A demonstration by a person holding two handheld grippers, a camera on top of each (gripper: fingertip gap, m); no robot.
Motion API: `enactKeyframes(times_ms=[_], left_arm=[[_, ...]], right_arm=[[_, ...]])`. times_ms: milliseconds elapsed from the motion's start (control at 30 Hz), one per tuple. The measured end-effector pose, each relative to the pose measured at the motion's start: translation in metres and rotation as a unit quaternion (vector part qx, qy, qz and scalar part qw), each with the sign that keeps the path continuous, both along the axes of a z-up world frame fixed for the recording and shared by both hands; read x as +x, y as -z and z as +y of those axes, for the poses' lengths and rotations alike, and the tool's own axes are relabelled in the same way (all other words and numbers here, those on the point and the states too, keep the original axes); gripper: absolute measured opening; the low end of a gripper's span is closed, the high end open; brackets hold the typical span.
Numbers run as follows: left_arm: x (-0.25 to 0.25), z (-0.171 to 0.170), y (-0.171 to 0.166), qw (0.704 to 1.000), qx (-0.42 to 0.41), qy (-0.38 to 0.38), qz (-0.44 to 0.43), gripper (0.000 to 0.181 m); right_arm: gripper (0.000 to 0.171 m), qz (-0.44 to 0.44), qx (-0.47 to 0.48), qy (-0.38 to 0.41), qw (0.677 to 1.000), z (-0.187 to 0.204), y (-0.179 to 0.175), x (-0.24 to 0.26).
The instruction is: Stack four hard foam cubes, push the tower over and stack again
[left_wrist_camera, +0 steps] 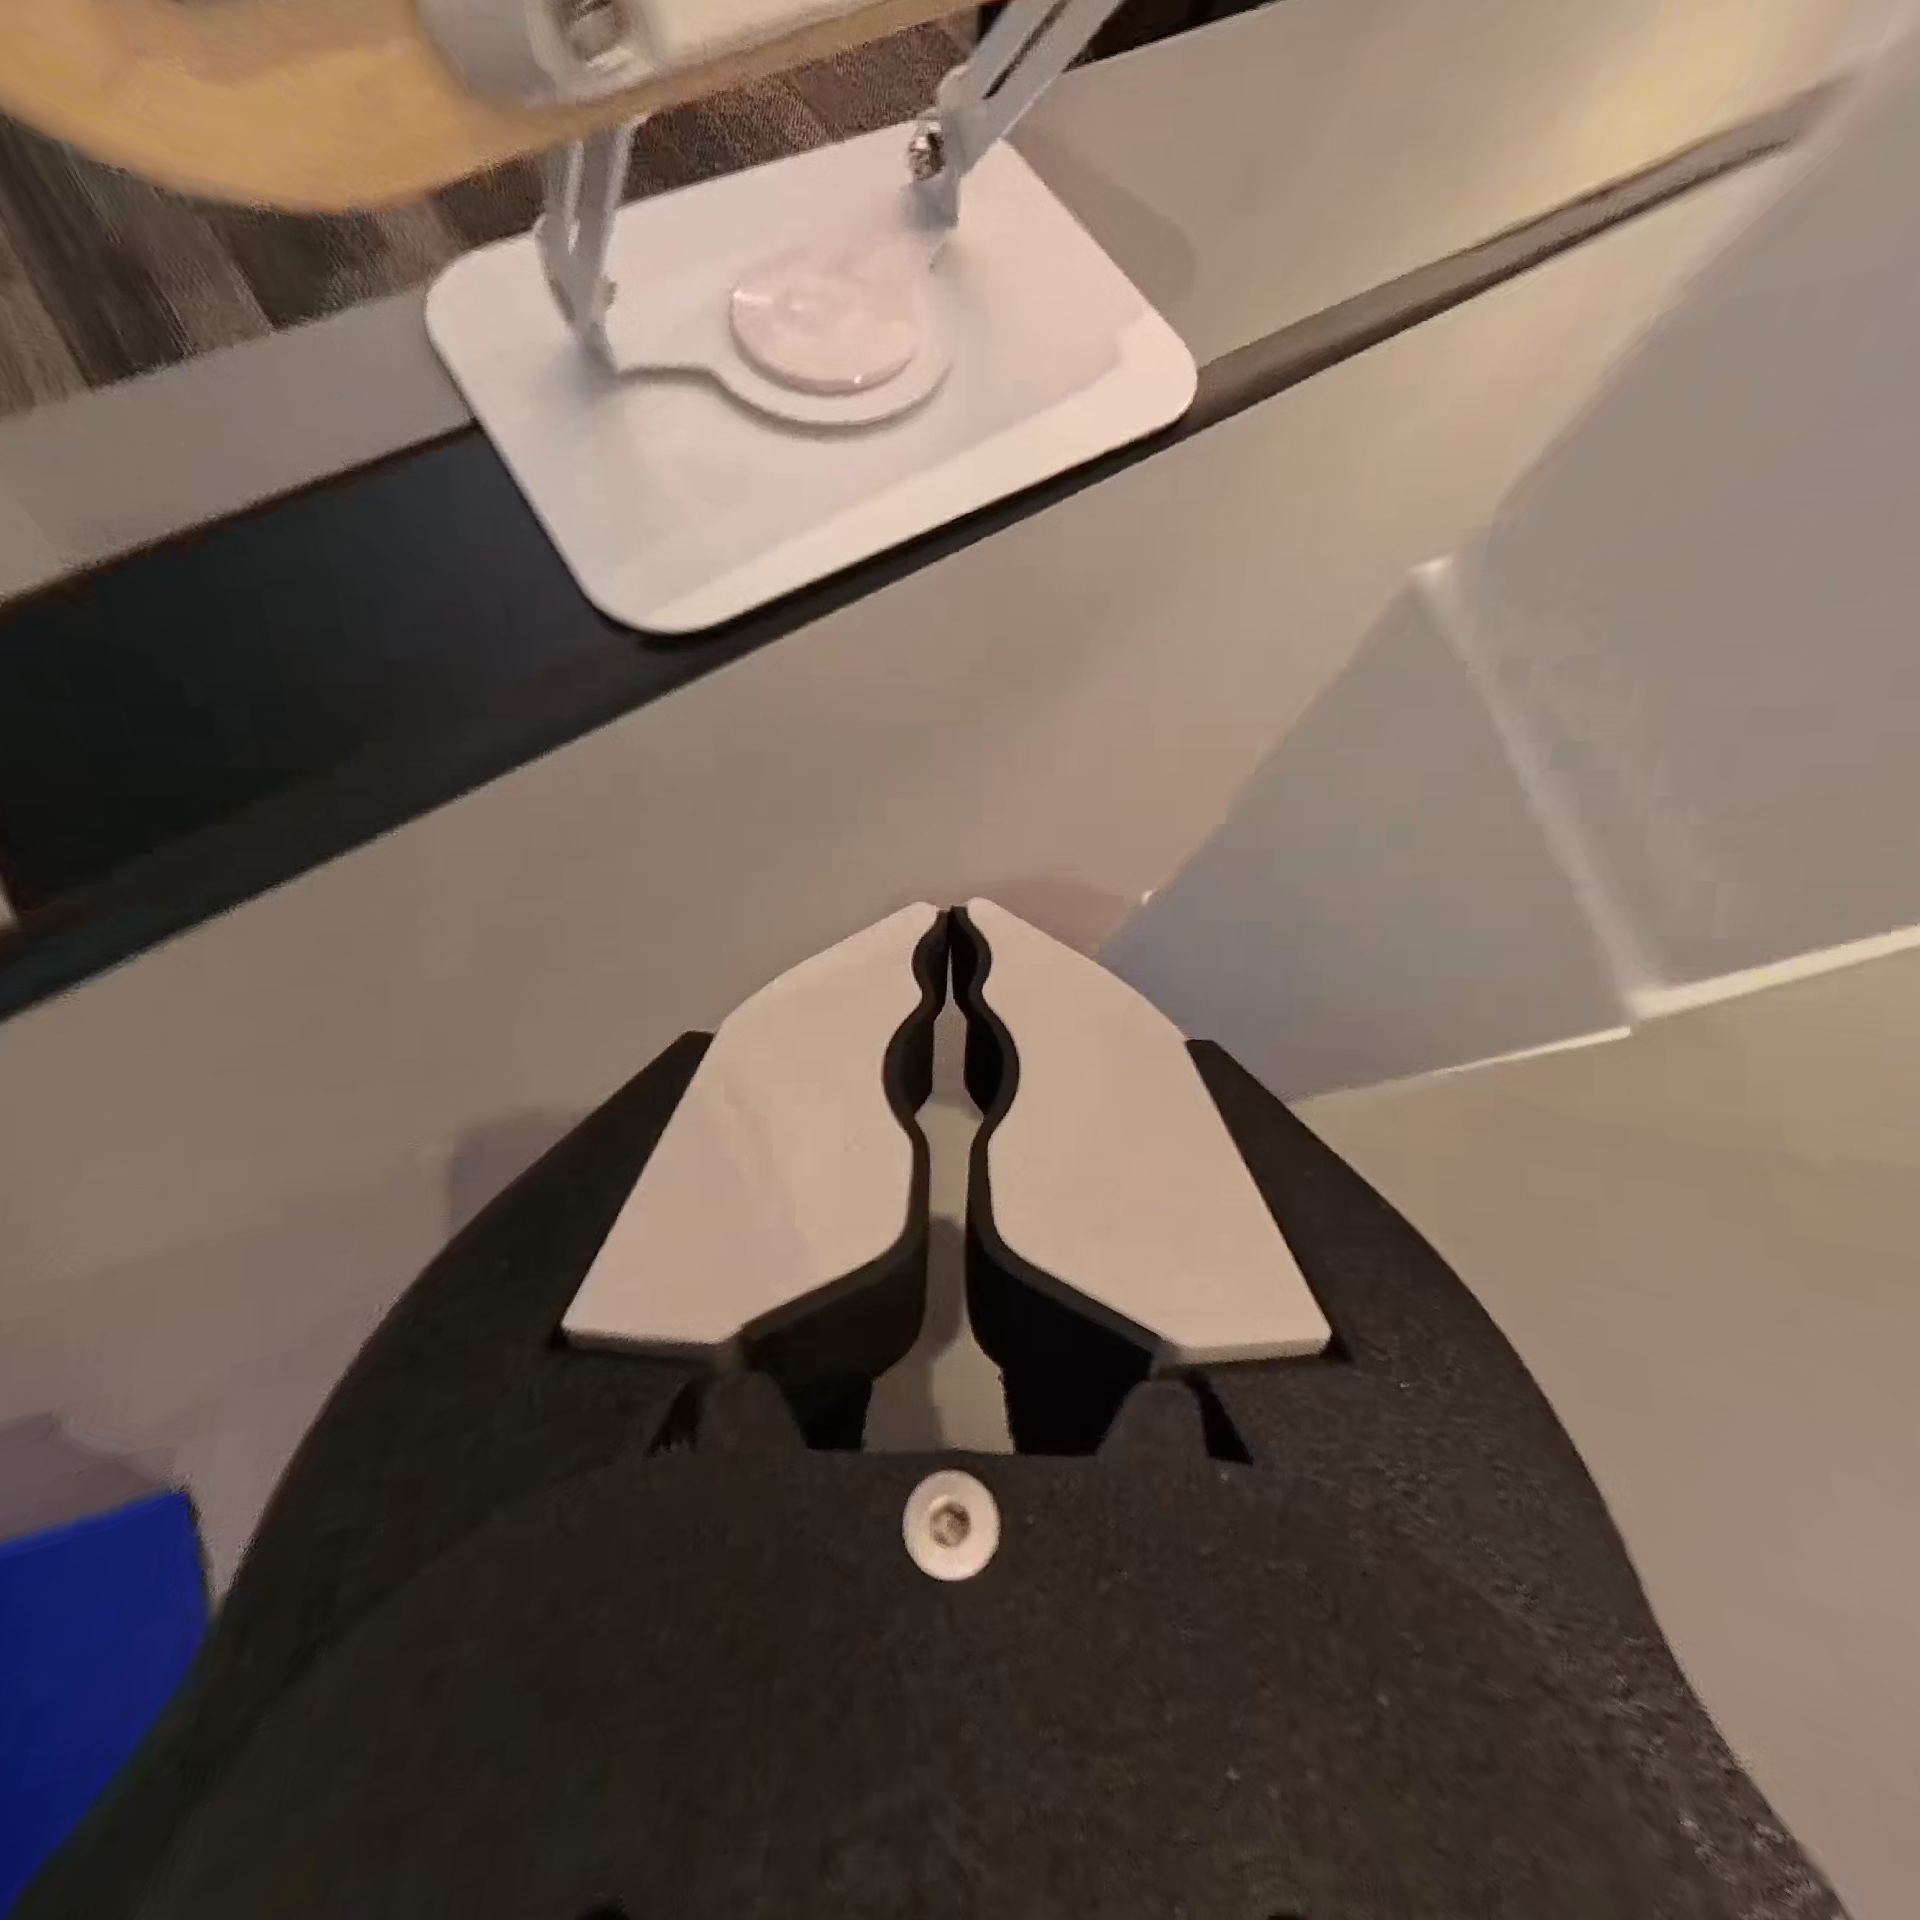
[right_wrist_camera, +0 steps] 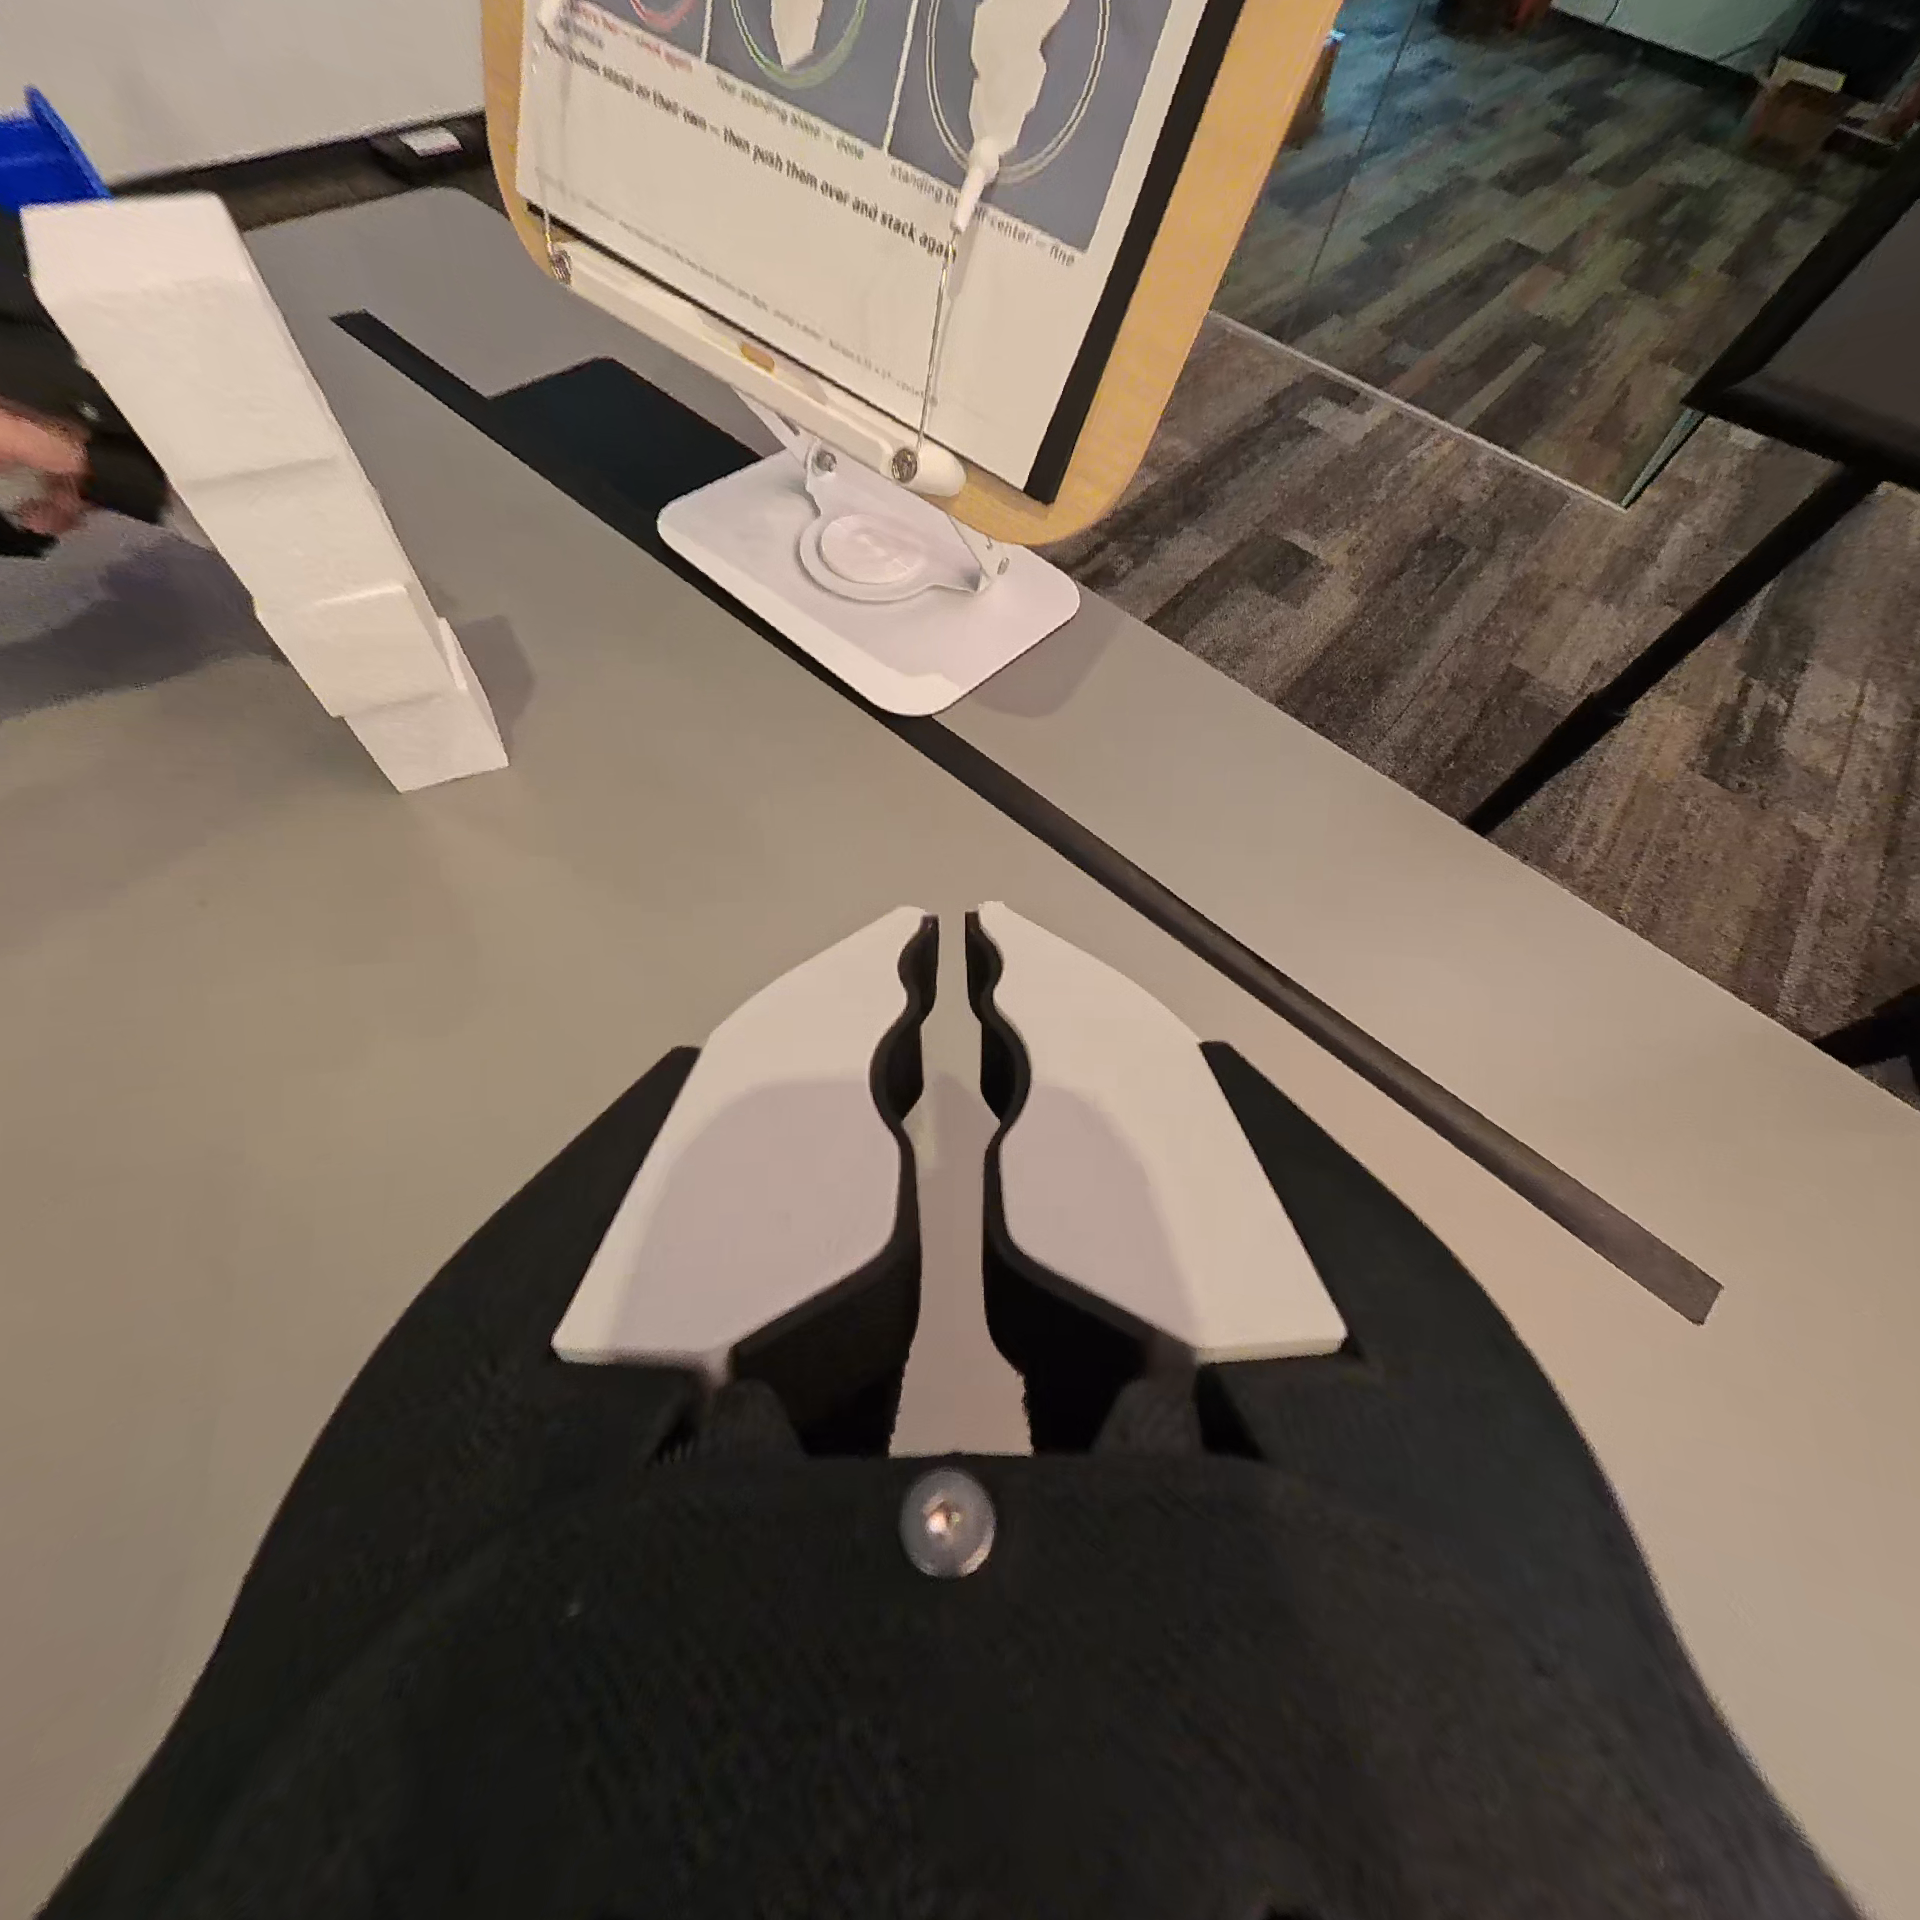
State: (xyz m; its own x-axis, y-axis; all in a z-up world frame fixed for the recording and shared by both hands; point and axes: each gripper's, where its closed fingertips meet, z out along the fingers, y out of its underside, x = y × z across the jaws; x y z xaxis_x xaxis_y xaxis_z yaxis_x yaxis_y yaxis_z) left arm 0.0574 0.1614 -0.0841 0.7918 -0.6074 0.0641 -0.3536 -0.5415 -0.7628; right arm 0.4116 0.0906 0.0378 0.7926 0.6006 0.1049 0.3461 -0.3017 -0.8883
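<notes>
1. L gripper (left_wrist_camera: 953,914): fingertips pressed together, nothing between them, beside the cube tower (left_wrist_camera: 1558,790).
2. R gripper (right_wrist_camera: 951,920): only a thin slit between tips, empty, low over the grey table (right_wrist_camera: 312,987).
3. From the R view, tower (right_wrist_camera: 260,468) of white foam cubes tilts hard toward far-left, base corner on the table.
4. Clipboard stand (right_wrist_camera: 883,613) sits on the black strip (right_wrist_camera: 1247,977), right of the tower.
5. Blue bin (right_wrist_camera: 47,145) far left, behind the tower.

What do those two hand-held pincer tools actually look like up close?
Both match. The left gripper and right gripper each have a wide, black, rough-textured body tapering forward, two pale grey flat jaws with wavy black inner edges, and one silver screw in a white washer at the centre. No cables or sleeves show.
</notes>
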Motion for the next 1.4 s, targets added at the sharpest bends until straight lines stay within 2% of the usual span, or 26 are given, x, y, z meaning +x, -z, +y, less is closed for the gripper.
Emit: enactKeyframes(times_ms=[133, 267, 400, 533, 667, 733, 867, 1000, 1100, 1233, 1400], left_arm=[[0.033, -0.007, -0.012, 0.991, 0.070, 0.046, 0.106, 0.000], [0.074, -0.034, -0.017, 0.982, 0.065, 0.085, 0.158, 0.000], [0.098, -0.050, -0.033, 0.979, 0.092, 0.090, 0.160, 0.000], [0.085, -0.052, -0.062, 0.984, 0.133, 0.049, 0.112, 0.001], [0.045, -0.056, -0.085, 0.986, 0.154, -0.008, 0.056, 0.035], [0.024, -0.061, -0.087, 0.985, 0.159, -0.031, 0.050, 0.059], [0.016, -0.086, -0.064, 0.987, 0.158, -0.019, 0.020, 0.070], [0.035, -0.100, -0.012, 0.990, 0.142, -0.004, 0.015, 0.085], [0.057, -0.097, 0.023, 0.991, 0.124, -0.001, 0.040, 0.092], [0.087, -0.084, 0.031, 0.990, 0.134, 0.005, 0.045, 0.092], [0.105, -0.074, 0.040, 0.990, 0.121, 0.029, 0.065, 0.086]], right_arm=[[0.005, 0.018, 0.005, -0.003, 1.000, -0.003, -0.005, 0.006], [0.007, 0.017, -0.001, 0.008, 1.000, -0.007, -0.003, 0.020], [0.010, 0.023, -0.008, 0.014, 1.000, -0.016, 0.000, 0.037], [0.016, 0.031, -0.026, 0.030, 0.999, -0.023, 0.012, 0.060], [0.019, 0.049, -0.037, 0.052, 0.997, -0.023, 0.022, 0.081], [0.020, 0.055, -0.038, 0.060, 0.996, -0.024, 0.022, 0.087], [0.028, 0.037, -0.025, 0.094, 0.995, -0.027, 0.016, 0.103], [0.041, 0.026, -0.011, 0.129, 0.991, -0.034, 0.005, 0.114], [0.044, 0.023, -0.003, 0.140, 0.990, -0.039, -0.002, 0.115], [0.046, -0.004, -0.009, 0.151, 0.989, -0.045, -0.002, 0.118], [0.048, -0.037, -0.008, 0.211, 0.977, -0.066, -0.010, 0.143]])
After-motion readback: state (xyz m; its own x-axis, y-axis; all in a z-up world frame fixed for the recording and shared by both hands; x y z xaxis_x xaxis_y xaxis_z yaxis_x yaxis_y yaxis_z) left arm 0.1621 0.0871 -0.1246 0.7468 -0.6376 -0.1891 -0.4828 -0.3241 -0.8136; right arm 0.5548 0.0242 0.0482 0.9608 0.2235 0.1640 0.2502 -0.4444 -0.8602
